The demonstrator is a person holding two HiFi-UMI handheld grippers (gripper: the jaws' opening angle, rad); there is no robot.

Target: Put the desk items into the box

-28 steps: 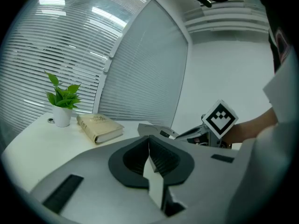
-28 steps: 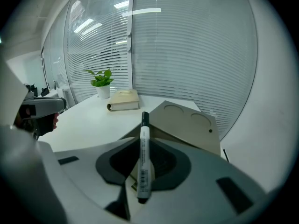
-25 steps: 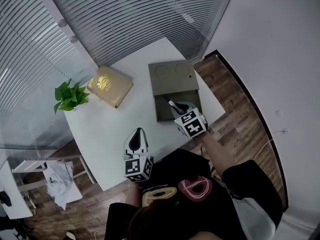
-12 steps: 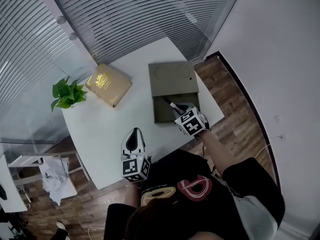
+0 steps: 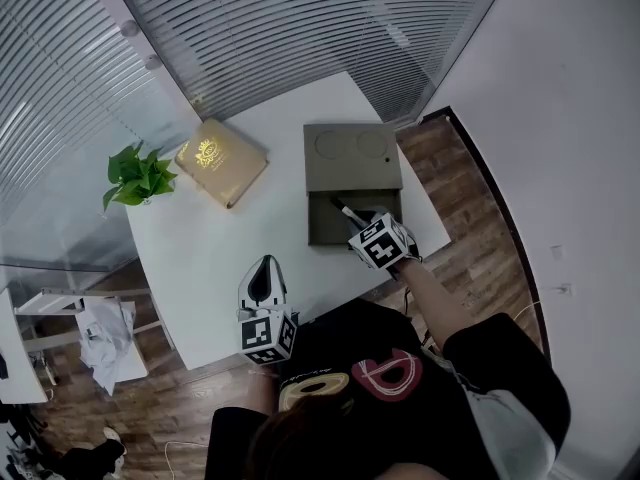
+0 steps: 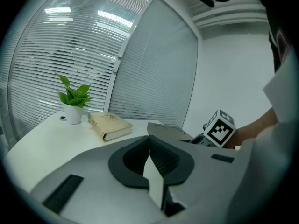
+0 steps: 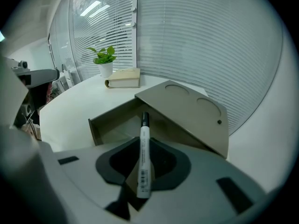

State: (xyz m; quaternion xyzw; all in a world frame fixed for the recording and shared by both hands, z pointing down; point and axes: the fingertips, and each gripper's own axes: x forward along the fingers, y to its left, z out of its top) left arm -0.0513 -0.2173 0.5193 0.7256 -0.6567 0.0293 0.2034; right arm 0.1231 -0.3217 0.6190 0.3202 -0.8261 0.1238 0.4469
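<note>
An olive-grey box lies on the white table, its lid with two round recesses pushed back and the near compartment open. My right gripper is shut on a white marker with a black cap, just above that open compartment. In the right gripper view the marker stands between the jaws of the right gripper, cap pointing into the box. My left gripper hangs over the table's near edge, shut and empty; its pads meet.
A tan book with a gold emblem lies at the table's far left, beside a small potted plant. Window blinds run behind the table. A wooden floor borders it on the right; a stool with cloth stands below left.
My right gripper has sunk a little toward the box's open compartment with the marker still in it. The left gripper has stayed where it was.
</note>
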